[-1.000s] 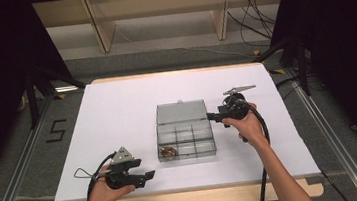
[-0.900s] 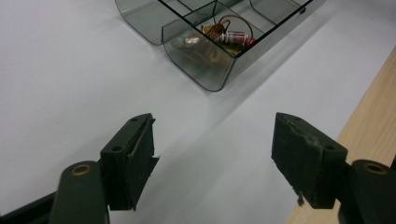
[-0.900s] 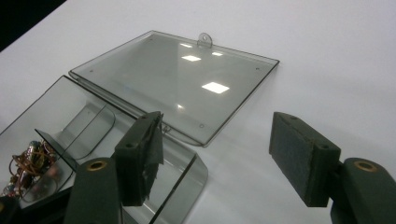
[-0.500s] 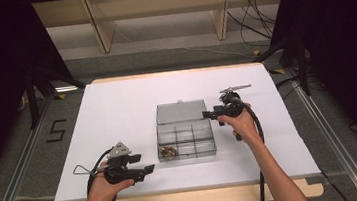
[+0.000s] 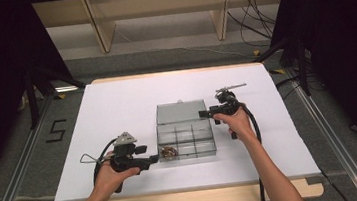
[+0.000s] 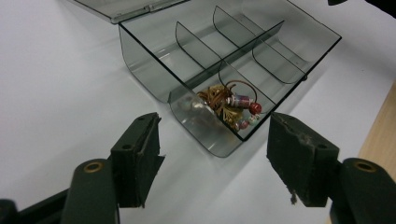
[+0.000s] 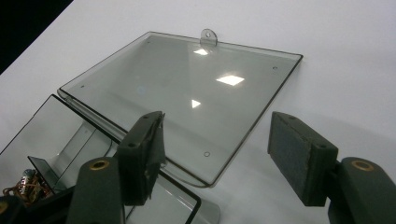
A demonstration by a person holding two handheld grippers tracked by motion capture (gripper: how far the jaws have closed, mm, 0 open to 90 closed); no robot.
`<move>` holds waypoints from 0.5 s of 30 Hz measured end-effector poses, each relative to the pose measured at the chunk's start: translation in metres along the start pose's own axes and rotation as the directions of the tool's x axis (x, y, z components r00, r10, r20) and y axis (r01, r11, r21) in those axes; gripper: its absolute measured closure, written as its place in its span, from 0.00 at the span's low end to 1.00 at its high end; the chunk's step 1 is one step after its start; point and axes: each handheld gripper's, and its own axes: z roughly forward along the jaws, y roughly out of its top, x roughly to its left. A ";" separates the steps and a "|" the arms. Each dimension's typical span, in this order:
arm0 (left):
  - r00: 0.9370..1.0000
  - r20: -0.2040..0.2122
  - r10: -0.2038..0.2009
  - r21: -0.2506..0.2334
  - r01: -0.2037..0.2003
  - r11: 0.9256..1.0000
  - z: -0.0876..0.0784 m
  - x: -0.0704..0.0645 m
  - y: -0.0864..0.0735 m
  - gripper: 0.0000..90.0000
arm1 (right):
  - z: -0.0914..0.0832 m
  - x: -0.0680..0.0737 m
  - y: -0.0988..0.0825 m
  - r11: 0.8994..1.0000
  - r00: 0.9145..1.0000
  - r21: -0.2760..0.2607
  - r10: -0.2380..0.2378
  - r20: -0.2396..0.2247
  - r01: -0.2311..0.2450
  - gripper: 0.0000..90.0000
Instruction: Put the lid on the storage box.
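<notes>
Lying on the white table (image 5: 116,102), a clear compartment box (image 5: 186,139) is being approached with its lid (image 7: 187,93) folded flat behind it. The right gripper (image 5: 207,113) is being held wide at the lid's edge, so closing is probably being prepared. The left gripper (image 6: 212,154) is being kept wide near the jewellery (image 6: 231,108) in the front corner compartment.

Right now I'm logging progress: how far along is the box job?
Done: the clear box lies open, lid flat on the table, beaded jewellery in one corner compartment. In hand: nothing; left tongs open near that corner, right tongs open over the lid. Probably left: closing the lid.
</notes>
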 end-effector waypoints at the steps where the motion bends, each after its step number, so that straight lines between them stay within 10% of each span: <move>1: 1.000 -0.002 0.003 -0.002 -0.003 1.000 0.002 0.001 0.003 0.40 | 0.002 0.001 0.000 1.000 1.000 0.005 0.026 -0.007 -0.026 0.42; 12: 1.000 -0.002 0.004 0.024 -0.004 1.000 0.013 0.001 0.013 0.47 | 0.008 0.003 0.000 0.997 0.997 0.020 0.076 -0.022 -0.075 0.42; 15: 1.000 -0.002 0.002 0.030 -0.002 1.000 0.014 0.003 0.014 0.47 | 0.009 -0.002 0.000 1.000 0.999 0.013 0.025 -0.019 -0.025 0.42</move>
